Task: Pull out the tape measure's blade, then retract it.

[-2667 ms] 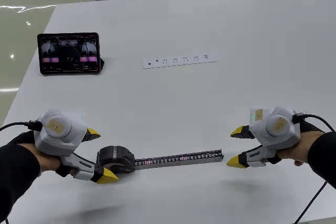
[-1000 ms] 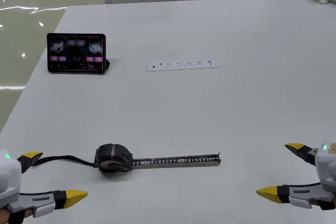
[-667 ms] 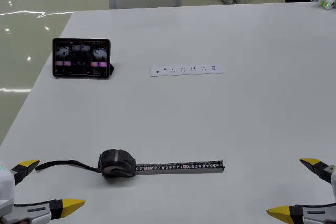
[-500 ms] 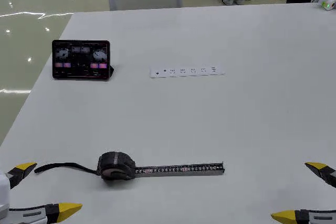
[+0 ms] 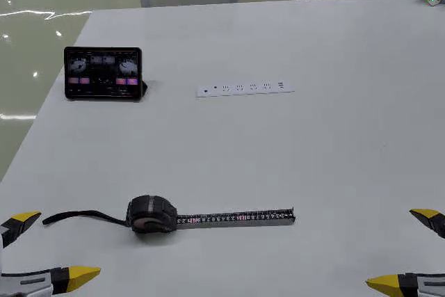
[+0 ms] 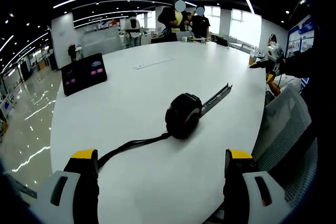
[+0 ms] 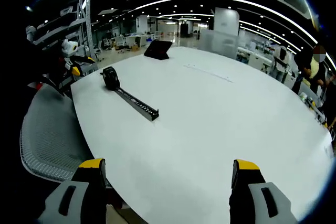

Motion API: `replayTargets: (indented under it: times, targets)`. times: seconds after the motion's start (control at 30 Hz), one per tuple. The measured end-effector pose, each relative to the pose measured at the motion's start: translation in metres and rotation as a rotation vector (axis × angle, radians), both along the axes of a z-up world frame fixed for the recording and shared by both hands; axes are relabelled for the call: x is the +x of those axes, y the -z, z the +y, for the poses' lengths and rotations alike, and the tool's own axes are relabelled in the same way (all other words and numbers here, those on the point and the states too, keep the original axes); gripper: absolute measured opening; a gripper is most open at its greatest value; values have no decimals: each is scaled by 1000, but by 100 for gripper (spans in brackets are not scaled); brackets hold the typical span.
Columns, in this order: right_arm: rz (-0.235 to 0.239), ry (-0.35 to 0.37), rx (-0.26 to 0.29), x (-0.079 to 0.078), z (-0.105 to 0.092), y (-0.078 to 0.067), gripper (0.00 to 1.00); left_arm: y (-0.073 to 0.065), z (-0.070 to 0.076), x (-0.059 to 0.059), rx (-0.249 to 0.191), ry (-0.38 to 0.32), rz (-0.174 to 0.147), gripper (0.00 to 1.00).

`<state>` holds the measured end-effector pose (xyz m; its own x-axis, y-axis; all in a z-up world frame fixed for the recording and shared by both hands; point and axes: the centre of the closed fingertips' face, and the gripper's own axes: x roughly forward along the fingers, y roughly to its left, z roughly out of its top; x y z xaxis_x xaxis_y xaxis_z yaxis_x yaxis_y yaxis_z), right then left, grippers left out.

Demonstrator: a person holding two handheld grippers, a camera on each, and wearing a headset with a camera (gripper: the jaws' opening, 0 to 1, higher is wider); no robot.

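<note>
Tape measure [image 5: 151,214] lies lower centre, blade [image 5: 236,218] out (strap [image 5: 76,215] to left); left gripper [image 5: 57,245] and right gripper [image 5: 400,248] wide open, empty.

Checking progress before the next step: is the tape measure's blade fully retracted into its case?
No, the blade extends out of the case across the table.

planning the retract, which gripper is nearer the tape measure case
The left gripper: the case lies nearer it; the right gripper is beyond the blade tip.

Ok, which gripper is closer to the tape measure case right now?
Left. The left gripper is near the case, by its strap end; the right gripper is well past the extended blade.
</note>
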<state>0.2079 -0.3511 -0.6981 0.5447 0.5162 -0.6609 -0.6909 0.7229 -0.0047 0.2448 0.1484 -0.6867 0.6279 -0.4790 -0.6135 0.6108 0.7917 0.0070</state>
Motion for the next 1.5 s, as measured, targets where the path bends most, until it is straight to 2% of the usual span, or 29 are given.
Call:
replayTargets:
  times: [0.13,0.47,0.63,0.67,0.7,0.77,1.1,1.17,1.3,1.43,1.5]
  targets:
    - [14,16,0,-3,-6,6,99,2,-1,0,2,9,3,99]
    - [27,23,-9,-8,-12,7,99,-3,-5,0,-1,17,-5,99]
    - [40,38,33,-9,-9,3,99,-5,-3,-1,-3,10,-8,99]
    - [39,40,29,-9,-9,3,99,-5,0,0,20,18,-19,99]
    - [38,40,27,-9,-9,3,99,-5,1,0,29,13,-16,99]
    - [35,40,21,-9,-10,3,99,-5,-1,-1,13,17,-5,99]
    - [30,12,-20,-10,-10,-1,99,-9,-5,5,4,14,-8,99]
    - [31,14,-21,-9,-10,-4,99,-11,-9,8,-23,8,-4,99]
    - [29,2,-34,-7,-9,-7,99,-10,-13,11,-11,14,7,99]
    - [28,-25,-59,-2,-6,-10,99,-13,-18,16,-3,6,0,99]
    - [32,-35,-59,0,-3,-13,99,-16,-20,18,-21,-8,1,99]
